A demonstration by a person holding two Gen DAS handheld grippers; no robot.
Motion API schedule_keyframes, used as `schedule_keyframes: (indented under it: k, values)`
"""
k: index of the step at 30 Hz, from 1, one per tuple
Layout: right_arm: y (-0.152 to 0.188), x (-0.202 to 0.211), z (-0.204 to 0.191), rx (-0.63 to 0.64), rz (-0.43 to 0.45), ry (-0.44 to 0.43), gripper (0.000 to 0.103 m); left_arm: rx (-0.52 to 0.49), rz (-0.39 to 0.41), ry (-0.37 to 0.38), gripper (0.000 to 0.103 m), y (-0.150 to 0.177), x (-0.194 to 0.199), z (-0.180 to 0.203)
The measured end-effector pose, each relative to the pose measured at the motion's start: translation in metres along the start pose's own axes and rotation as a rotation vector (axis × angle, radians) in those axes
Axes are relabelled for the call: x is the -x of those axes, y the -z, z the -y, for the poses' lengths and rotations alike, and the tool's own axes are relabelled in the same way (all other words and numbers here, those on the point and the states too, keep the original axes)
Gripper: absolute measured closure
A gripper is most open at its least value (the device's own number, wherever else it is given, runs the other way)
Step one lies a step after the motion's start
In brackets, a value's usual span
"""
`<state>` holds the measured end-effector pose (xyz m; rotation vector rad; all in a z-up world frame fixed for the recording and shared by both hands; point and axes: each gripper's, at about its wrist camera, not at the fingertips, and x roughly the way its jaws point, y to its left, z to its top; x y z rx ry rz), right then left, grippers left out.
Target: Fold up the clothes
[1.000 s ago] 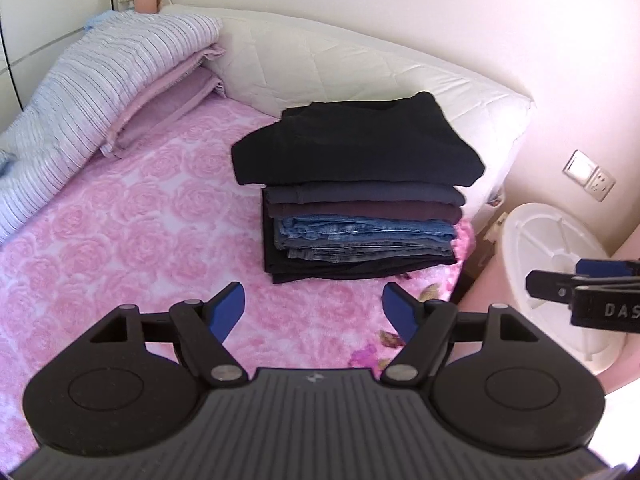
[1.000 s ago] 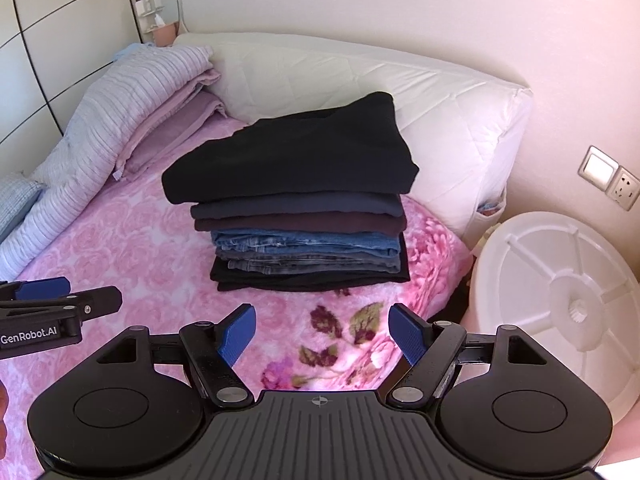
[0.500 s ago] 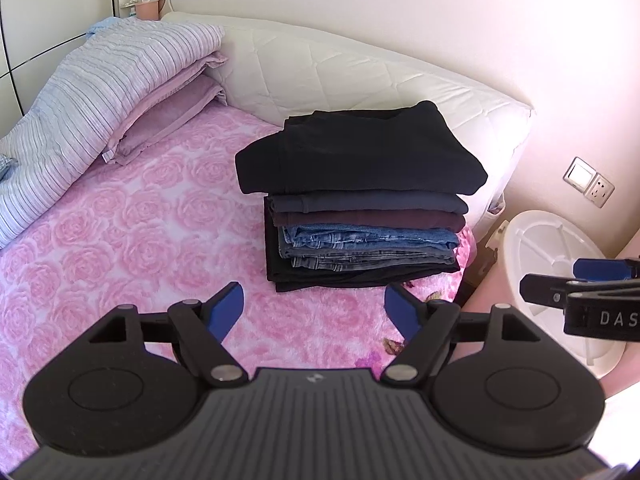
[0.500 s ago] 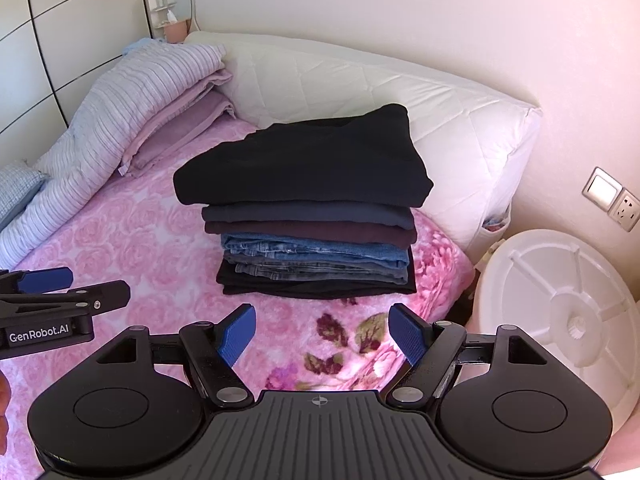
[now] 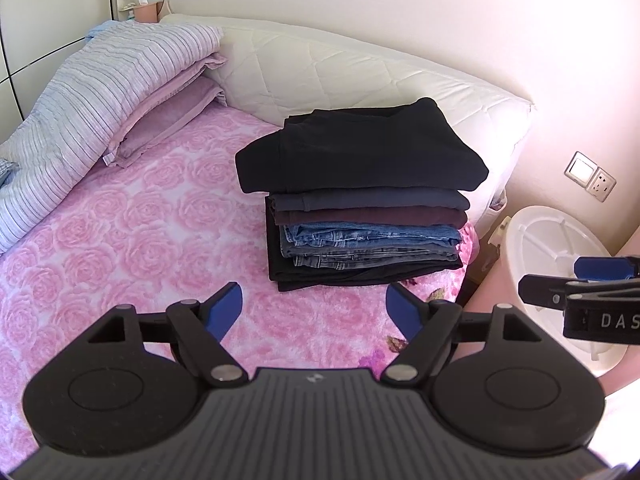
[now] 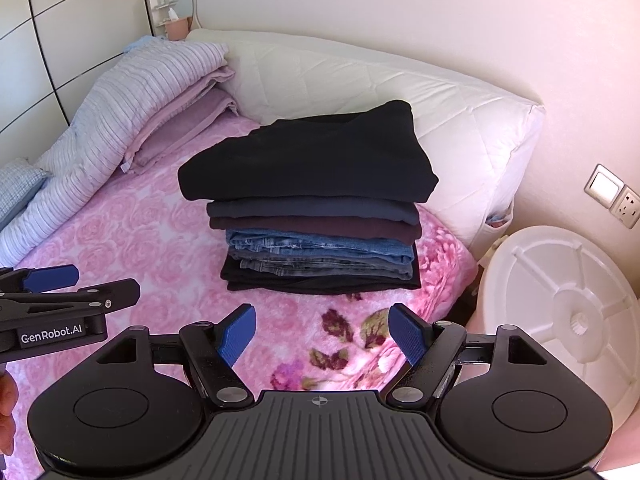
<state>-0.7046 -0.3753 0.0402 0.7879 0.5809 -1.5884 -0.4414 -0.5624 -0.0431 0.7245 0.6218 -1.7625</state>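
A stack of folded clothes [image 5: 364, 208] sits on the pink rose blanket [image 5: 120, 232] near the bed's right corner, a black garment [image 5: 360, 152] on top, jeans and dark pieces below. It also shows in the right wrist view [image 6: 316, 208]. My left gripper [image 5: 316, 308] is open and empty, above the blanket in front of the stack. My right gripper [image 6: 322, 332] is open and empty, also short of the stack. Each gripper shows at the edge of the other's view: the right one [image 5: 580, 292], the left one [image 6: 68, 292].
A white quilted pillow [image 5: 360, 76] lies behind the stack against the wall. A striped duvet and purple pillows [image 5: 120, 92] are piled at the left. A white round plastic lid [image 6: 568, 316] stands beside the bed at the right. A wall socket [image 6: 612, 196] is above it.
Both grippers have drawn back and up from the stack, which now sits farther off and lower in both views. Both stay open and empty.
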Motion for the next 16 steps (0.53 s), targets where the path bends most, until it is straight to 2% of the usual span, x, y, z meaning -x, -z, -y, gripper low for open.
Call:
schedule_keyframes:
  k: [16]
  values:
    - [0.002, 0.0011, 0.0028, -0.007, -0.003, 0.005, 0.026, -0.004, 0.023, -0.008, 0.026, 0.0014, 0.0021, 0.0039]
